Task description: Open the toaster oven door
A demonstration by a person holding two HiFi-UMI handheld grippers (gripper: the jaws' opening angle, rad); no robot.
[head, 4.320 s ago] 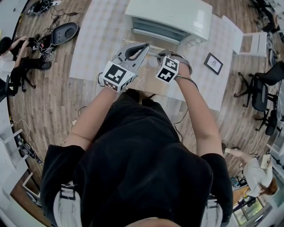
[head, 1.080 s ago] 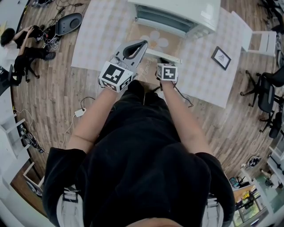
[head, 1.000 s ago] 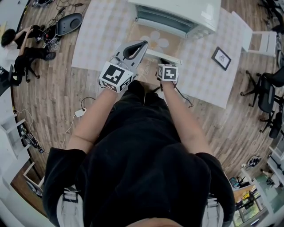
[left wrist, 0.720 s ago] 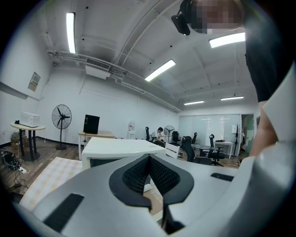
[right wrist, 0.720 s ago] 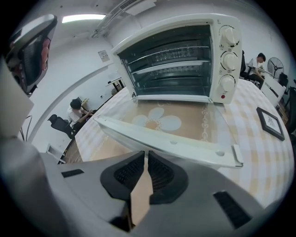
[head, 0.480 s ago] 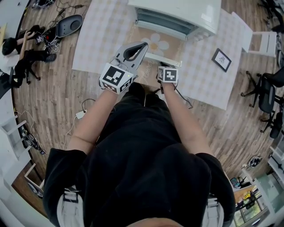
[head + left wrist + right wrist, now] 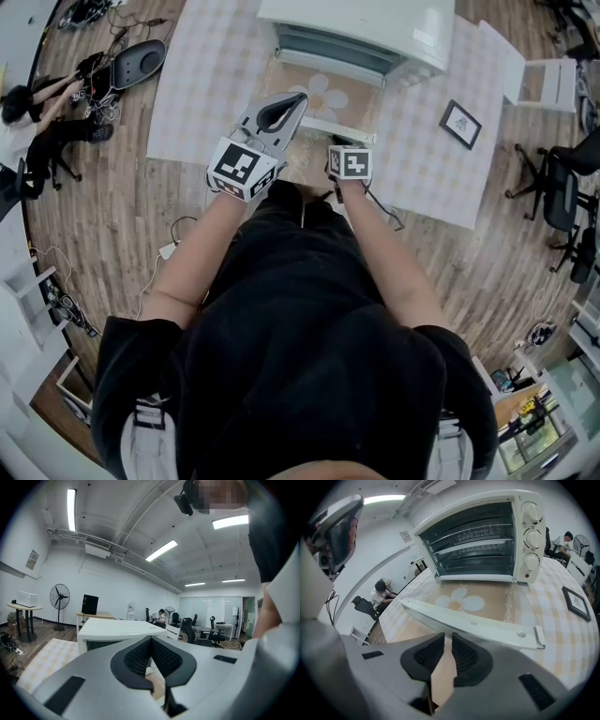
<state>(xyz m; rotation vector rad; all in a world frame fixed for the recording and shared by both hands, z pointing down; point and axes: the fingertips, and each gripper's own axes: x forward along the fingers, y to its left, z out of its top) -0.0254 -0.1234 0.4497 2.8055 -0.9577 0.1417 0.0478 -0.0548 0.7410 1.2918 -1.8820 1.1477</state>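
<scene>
- Left tongs [image 7: 151,640] were pressed together and empty, with the toaster oven [image 7: 112,629] ahead of them.
- Right tongs [image 7: 446,638] stood slightly apart, having just been opening, with nothing between them. The open door [image 7: 478,603] lay just beyond their tips, its handle edge [image 7: 468,626] nearest.
- The table [image 7: 202,84] spread wide to the left of both tongs. A picture frame [image 7: 461,123] lay off to the right.
- Against the earliest frame, the door lay further open.

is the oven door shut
No, the door lies folded down flat in front of the oven, leaving the racks inside in plain view.
</scene>
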